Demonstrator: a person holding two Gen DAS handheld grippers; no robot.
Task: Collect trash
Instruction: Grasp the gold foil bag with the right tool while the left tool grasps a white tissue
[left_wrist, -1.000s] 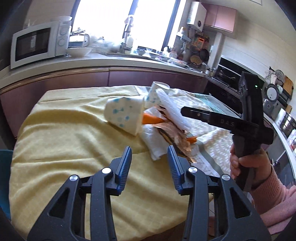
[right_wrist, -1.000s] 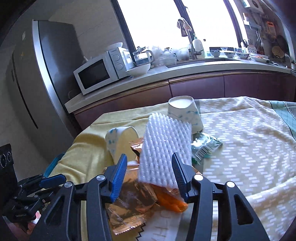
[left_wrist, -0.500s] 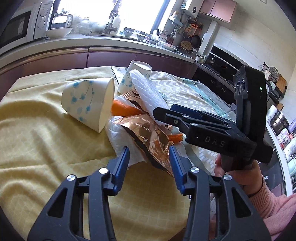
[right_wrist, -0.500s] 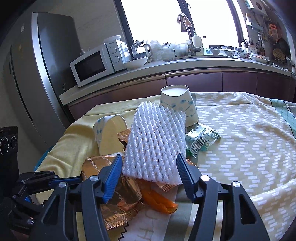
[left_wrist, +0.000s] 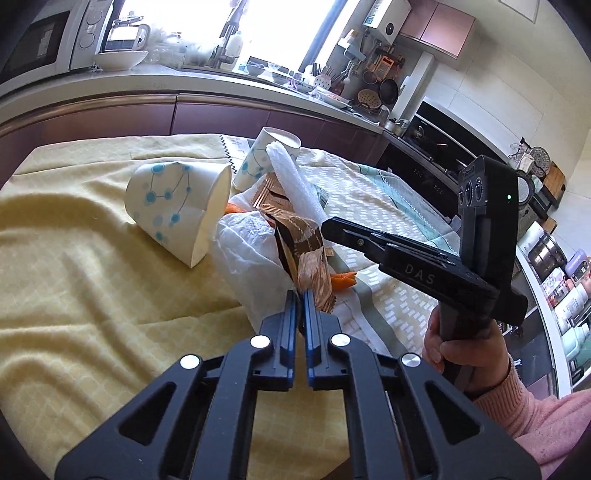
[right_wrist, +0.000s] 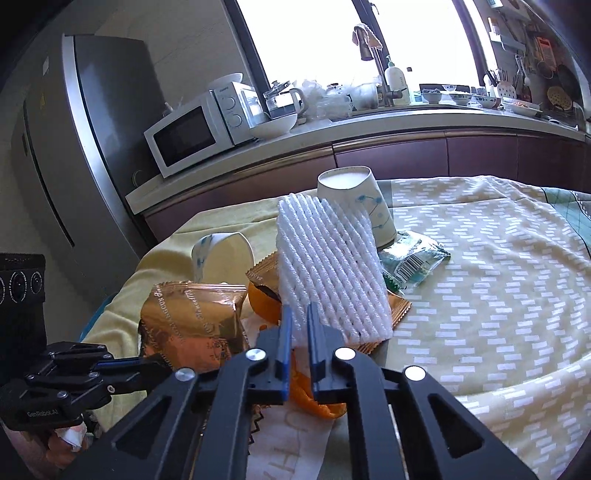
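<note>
A pile of trash lies on the yellow tablecloth (left_wrist: 81, 295). My left gripper (left_wrist: 300, 295) is shut on the edge of a brown-gold snack wrapper (left_wrist: 301, 245), which also shows in the right wrist view (right_wrist: 192, 317). My right gripper (right_wrist: 299, 310) is shut on a white foam fruit net (right_wrist: 328, 266), seen edge-on in the left wrist view (left_wrist: 295, 184). Beneath them lie a white tissue (left_wrist: 251, 254) and orange peel (right_wrist: 314, 398). A dotted paper cup (left_wrist: 173, 206) lies on its side. A second cup (right_wrist: 358, 206) stands upside down behind the net.
A green snack packet (right_wrist: 413, 262) lies beside the upturned cup. A second brown wrapper (right_wrist: 395, 310) lies under the net. Behind the table runs a kitchen counter with a microwave (right_wrist: 192, 133), a bowl (right_wrist: 273, 125) and a sink tap. A fridge (right_wrist: 74, 147) stands at the left.
Both grippers moved in and shut: the left closed on the brown wrapper's edge, the right closed on the foam net's lower end.
</note>
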